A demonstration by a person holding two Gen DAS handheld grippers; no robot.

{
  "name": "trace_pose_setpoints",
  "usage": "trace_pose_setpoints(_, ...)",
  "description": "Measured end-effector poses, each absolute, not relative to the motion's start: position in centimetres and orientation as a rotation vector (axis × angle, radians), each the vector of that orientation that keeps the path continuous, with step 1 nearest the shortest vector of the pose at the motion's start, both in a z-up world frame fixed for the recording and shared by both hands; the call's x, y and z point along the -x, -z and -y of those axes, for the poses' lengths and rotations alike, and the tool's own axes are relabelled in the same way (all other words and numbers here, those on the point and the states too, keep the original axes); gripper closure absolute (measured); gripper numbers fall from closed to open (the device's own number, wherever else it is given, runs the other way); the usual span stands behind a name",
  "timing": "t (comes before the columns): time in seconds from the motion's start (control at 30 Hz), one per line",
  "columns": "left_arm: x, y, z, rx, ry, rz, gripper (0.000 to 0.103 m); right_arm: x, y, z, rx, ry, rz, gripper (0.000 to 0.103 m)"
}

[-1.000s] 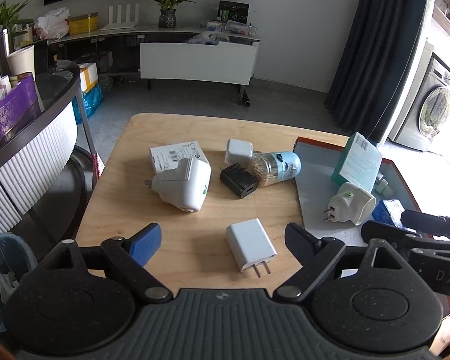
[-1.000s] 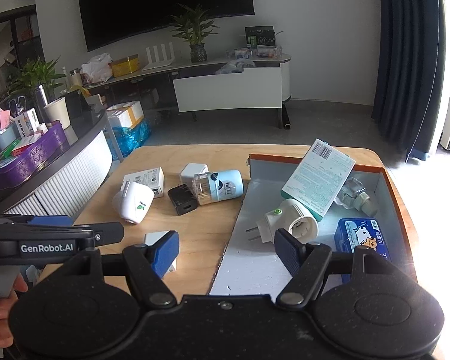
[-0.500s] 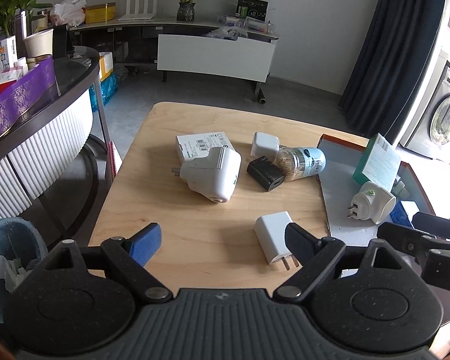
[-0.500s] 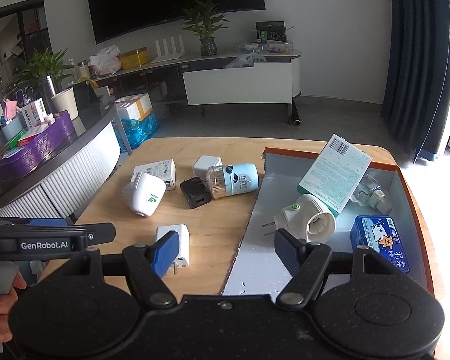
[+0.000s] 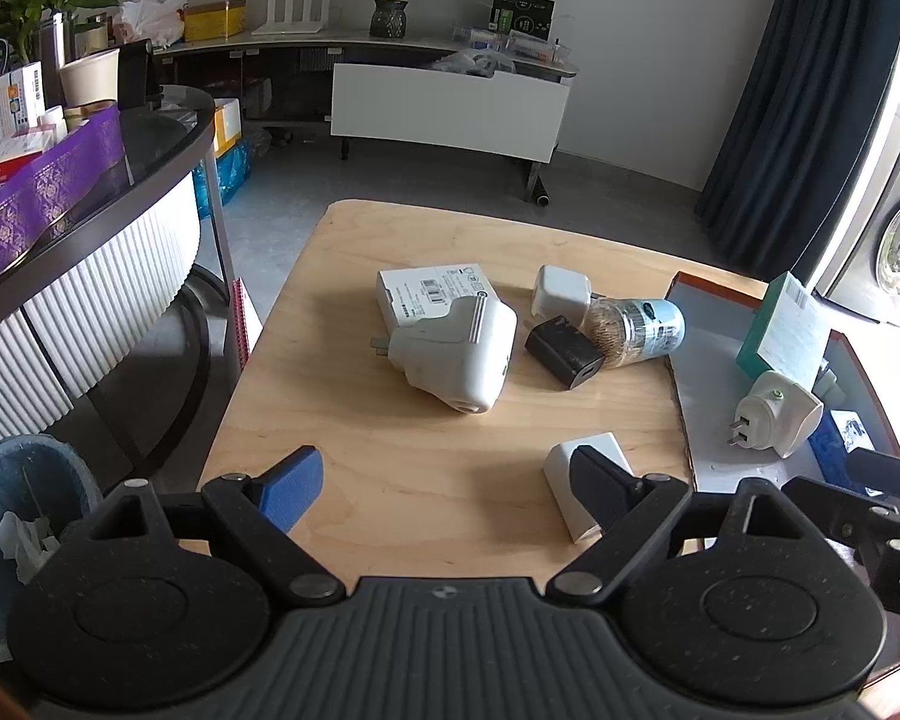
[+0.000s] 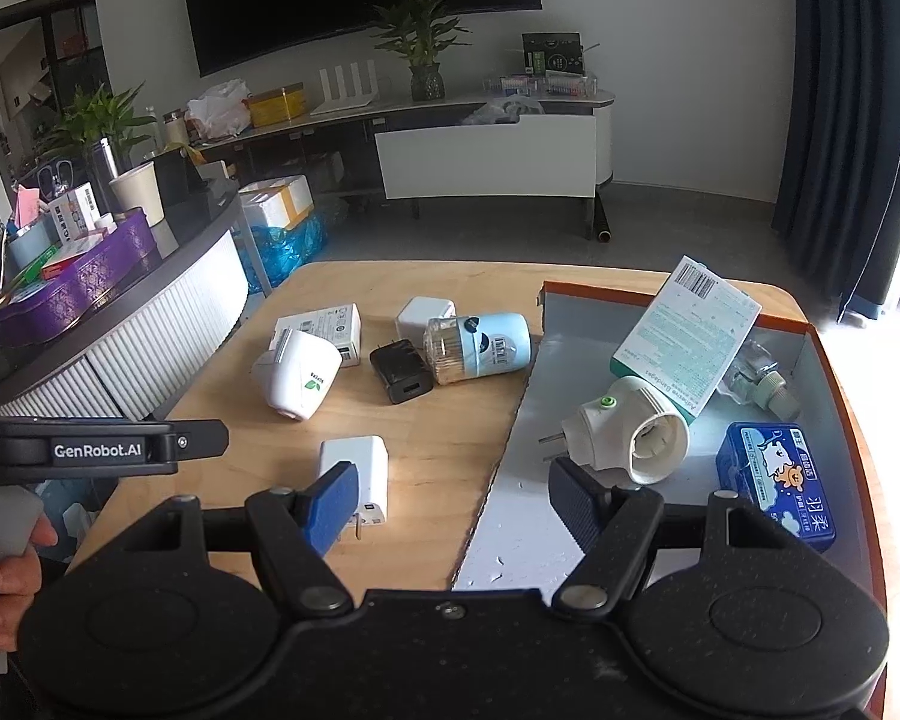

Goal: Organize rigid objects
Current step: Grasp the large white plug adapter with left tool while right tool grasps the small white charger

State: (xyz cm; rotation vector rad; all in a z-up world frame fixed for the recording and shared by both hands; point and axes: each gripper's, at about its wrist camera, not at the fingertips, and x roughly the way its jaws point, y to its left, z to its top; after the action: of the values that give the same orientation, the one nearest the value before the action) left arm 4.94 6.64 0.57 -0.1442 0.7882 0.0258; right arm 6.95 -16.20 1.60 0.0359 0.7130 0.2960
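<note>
On the wooden table lie a white box, a large white plug-in unit, a small white cube charger, a black charger and a blue-capped toothpick jar. A flat white charger lies nearest, partly hidden behind the right finger of my left gripper, which is open and holds nothing. My right gripper is open over the near edge of the orange-rimmed tray, with the white charger behind its left finger.
The tray holds a teal box, a white plug-in unit, a blue tin and a small glass bottle. A curved counter and a bin stand left of the table. A hand grips the left tool.
My left gripper has drifted left, so the table objects slid right in its view and the flat white charger went behind its right finger. The right gripper has hardly moved.
</note>
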Motion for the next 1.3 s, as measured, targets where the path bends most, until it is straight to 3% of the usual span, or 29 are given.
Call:
trace_pose_setpoints(0.43, -8.1, 1.3, -6.9, 0.089, -0.015, -0.769, 0.011, -7.7, -0.7, 14.9, -0.020, -0.317, -0.739, 0.019)
trace_pose_setpoints(0.87, -13.6, 4.5, -6.6, -0.003, 0.060, -0.747, 0.004, -8.6, 1.0, 13.4, -0.013, -0.360, -0.777, 0.019)
trace_pose_setpoints(0.93, -14.0, 4.9, -6.6, -0.004, 0.057, -0.751, 0.007, -8.7, 1.2, 13.1, -0.010, -0.367, -0.781, 0.019)
trace_pose_setpoints(1.0, -14.3, 5.2, -6.8, -0.004, 0.055, -0.748, 0.016, -9.0, 1.5, 12.7, -0.015, -0.378, -0.785, 0.019)
trace_pose_setpoints(1.3, -12.4, 4.6, -7.0, 0.002, 0.061, -0.736, 0.017, -10.3, 2.6, 11.0, -0.001, -0.412, -0.810, 0.020)
